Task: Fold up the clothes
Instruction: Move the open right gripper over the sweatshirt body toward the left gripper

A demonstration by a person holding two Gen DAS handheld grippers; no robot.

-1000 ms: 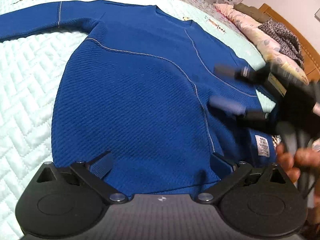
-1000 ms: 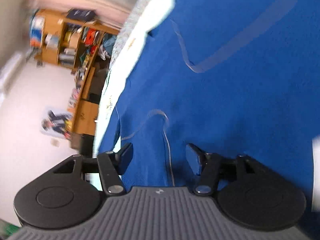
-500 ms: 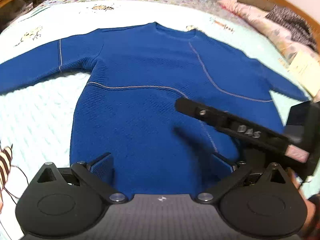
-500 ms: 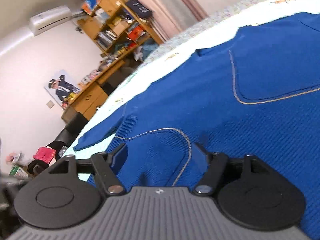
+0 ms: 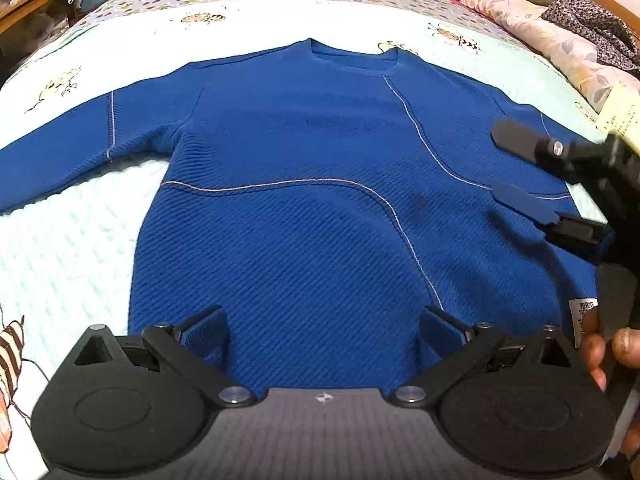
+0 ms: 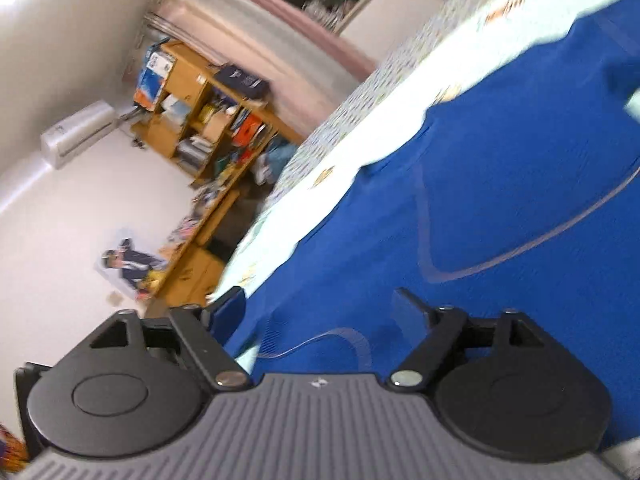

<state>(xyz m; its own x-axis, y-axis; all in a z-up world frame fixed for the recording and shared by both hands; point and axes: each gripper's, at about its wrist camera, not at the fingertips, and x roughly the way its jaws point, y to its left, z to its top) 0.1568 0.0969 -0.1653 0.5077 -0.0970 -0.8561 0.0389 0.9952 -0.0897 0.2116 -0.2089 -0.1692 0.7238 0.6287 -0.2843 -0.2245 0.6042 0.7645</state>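
A blue long-sleeved sweater with thin white seam lines lies flat on the bed, collar at the far side, both sleeves spread out. My left gripper hovers open over its lower hem, nothing between the fingers. At the right, my right gripper hangs open over the sweater's right side, held by a hand. In the right wrist view the sweater fills the blurred, tilted frame, and the right gripper is open above it. A white care label shows at the hem's right corner.
The bed has a pale quilted cover with insect prints. Pillows and dark clothes lie at the far right by a wooden headboard. A wooden shelf unit full of items and an air conditioner stand against the wall.
My left gripper has pulled back and risen, so the whole sweater now shows. The right gripper has swung across the sweater's right side and tilted; its fingers have spread wider.
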